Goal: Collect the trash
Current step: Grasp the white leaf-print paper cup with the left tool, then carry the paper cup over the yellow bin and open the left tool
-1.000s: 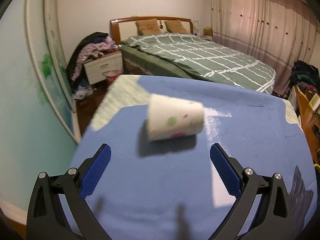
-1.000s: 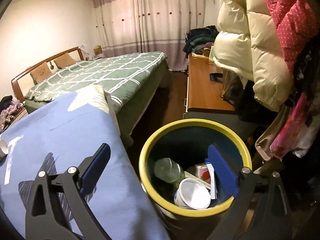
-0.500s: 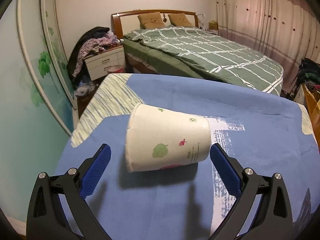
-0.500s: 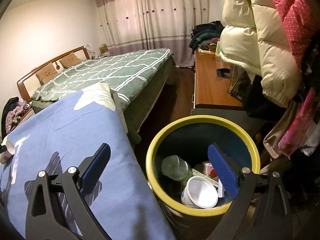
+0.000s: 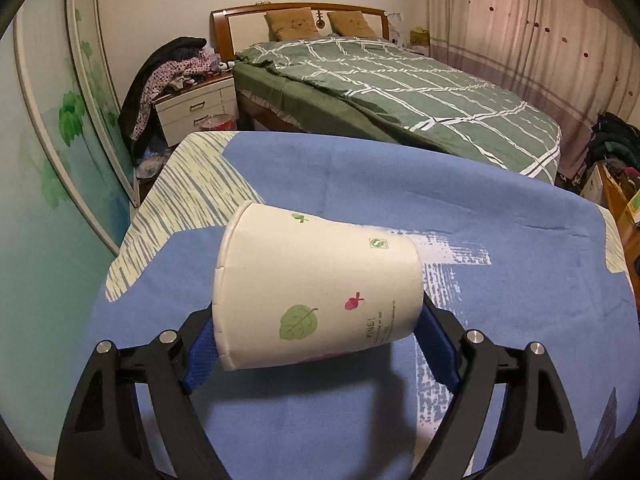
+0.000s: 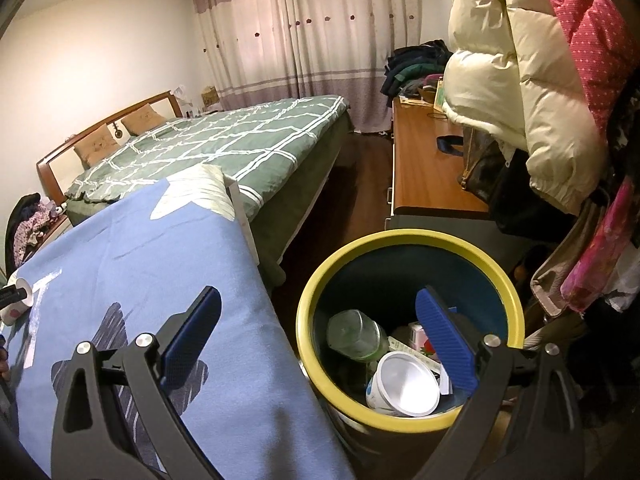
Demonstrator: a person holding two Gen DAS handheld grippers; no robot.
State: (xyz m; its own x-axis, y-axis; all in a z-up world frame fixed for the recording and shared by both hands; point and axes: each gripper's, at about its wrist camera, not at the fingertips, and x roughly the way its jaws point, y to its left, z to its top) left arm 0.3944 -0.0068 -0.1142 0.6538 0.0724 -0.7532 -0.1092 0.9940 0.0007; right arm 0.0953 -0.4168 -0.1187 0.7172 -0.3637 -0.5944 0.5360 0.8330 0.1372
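The paper cup, a smooth white cone printed with leaves, lay on its side on the soft blue cloth. The left gripper was closing around it, ribbed blue pads at rim and base (a second earlier they stood wide). The right gripper hung wide open, empty, over the yellow-rimmed bin.

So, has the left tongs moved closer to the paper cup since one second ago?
Yes. The left tongs came forward over the blue cloth to the paper cup, which now lies between the closing jaws.
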